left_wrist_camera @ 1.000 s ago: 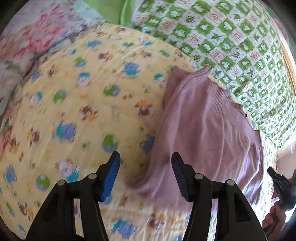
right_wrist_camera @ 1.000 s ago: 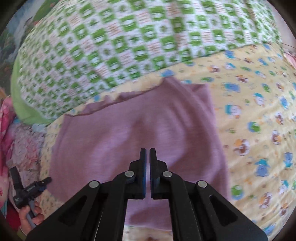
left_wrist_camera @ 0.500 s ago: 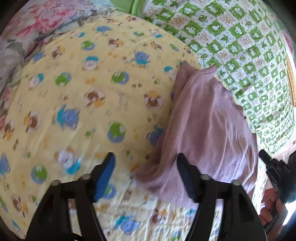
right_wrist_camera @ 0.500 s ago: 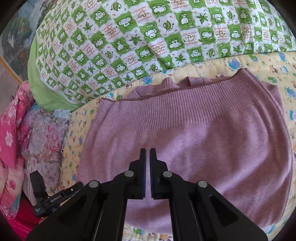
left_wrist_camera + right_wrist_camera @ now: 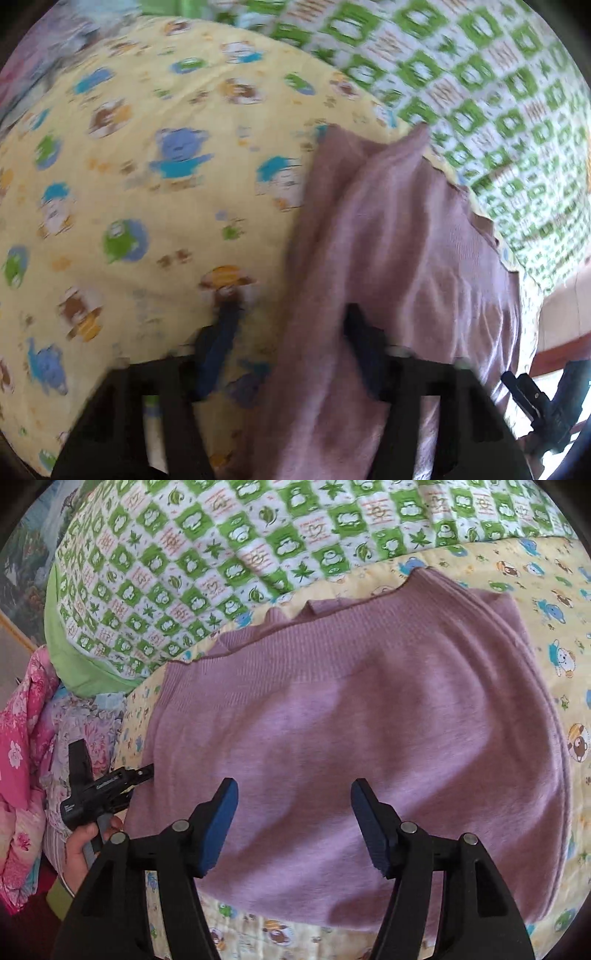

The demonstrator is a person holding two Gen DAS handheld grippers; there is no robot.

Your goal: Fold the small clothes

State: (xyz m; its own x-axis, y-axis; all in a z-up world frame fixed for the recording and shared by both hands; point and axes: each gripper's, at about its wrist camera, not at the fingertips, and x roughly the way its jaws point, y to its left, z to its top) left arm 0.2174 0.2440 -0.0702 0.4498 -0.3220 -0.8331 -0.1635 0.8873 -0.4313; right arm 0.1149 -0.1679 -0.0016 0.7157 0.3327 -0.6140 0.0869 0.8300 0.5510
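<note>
sweater (image 5: 362,731): laid flat on yellow sheet (image 5: 147,177) | left tongs (image 5: 291,332): jaws just narrowed, sweater's edge seen between them, grip cannot be told through blur | right tongs (image 5: 293,812): just spread apart, held over sweater's middle, nothing gripped

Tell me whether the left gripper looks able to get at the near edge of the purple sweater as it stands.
Probably yes. The left gripper, whose jaws have just been closing, already straddles the purple sweater edge, with folded knit between its fingers. Nothing lies in the way on the yellow sheet, though blur hides whether the pads press.
</note>
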